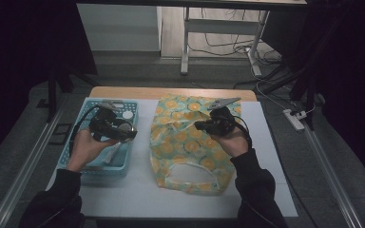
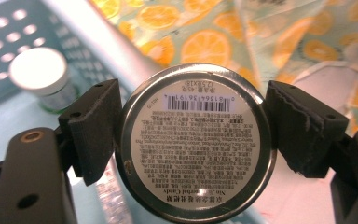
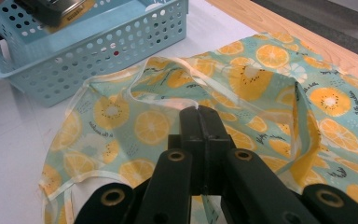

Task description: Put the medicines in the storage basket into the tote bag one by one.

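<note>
— What's the pale blue thing on the left?
— A perforated plastic basket (image 1: 95,171), sitting on the white sheet (image 1: 138,194) that covers most of the desk (image 1: 171,92). A small jar with a white lid (image 2: 38,70) stands upright inside it.
— And past the desk?
— Grey floor, the white legs of another table (image 1: 185,42), loose cables (image 1: 228,47) under it, and a white power strip (image 1: 294,118) off to the right.

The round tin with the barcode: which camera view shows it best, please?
The left gripper view: the round tin faces the camera, clamped between the left claw pads, label readable. The high view shows it small and dim above the blue basket. In the right gripper view I cannot identify it.
</note>
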Available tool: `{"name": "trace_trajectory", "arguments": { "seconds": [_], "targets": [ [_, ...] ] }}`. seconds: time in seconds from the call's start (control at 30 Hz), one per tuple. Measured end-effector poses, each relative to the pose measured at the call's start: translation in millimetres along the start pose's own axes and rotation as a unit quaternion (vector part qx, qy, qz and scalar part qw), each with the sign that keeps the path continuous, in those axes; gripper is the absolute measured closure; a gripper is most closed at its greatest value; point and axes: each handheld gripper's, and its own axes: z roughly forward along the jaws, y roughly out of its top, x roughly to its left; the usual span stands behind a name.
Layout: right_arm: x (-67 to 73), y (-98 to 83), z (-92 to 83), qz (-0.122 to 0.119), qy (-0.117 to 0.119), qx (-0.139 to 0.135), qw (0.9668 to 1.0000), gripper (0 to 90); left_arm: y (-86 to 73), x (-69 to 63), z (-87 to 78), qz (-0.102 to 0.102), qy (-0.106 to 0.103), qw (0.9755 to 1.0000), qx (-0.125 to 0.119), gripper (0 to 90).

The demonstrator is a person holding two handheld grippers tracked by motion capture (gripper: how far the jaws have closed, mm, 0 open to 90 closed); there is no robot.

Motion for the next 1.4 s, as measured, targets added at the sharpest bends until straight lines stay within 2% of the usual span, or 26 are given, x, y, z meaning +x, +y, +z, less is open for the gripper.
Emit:
{"name": "trace_trajectory", "arguments": {
  "seconds": [0.23,0.47,0.63,1.03,1.4],
  "targets": [
    [-0.7,-0.2,-0.4,0.0,-0.001,-0.003,1.0,90.0,6.5,-24.5,5.5,0.026,-0.031,0.9992,-0.007,22.0],
    [-1.9,-0.9,0.2,0.003,-0.002,-0.004,1.0,90.0,15.0,-50.4,15.9,0.059,-0.053,0.9969,-0.004,22.0],
    [-3.2,-1.5,-0.2,0.004,-0.004,-0.006,1.0,90.0,19.1,-64.4,27.0,0.071,-0.069,0.9951,-0.002,22.1],
    [-4.6,-2.0,-1.1,0.007,-0.007,-0.012,0.9999,90.0,32.0,-89.0,63.2,0.1,-0.082,0.9915,0.014,22.1],
    [-7.2,-3.3,-1.7,0.007,-0.01,-0.016,0.9998,90.0,41.8,-106.5,96.7,0.122,-0.084,0.9887,0.021,22.1]
  ]
}}
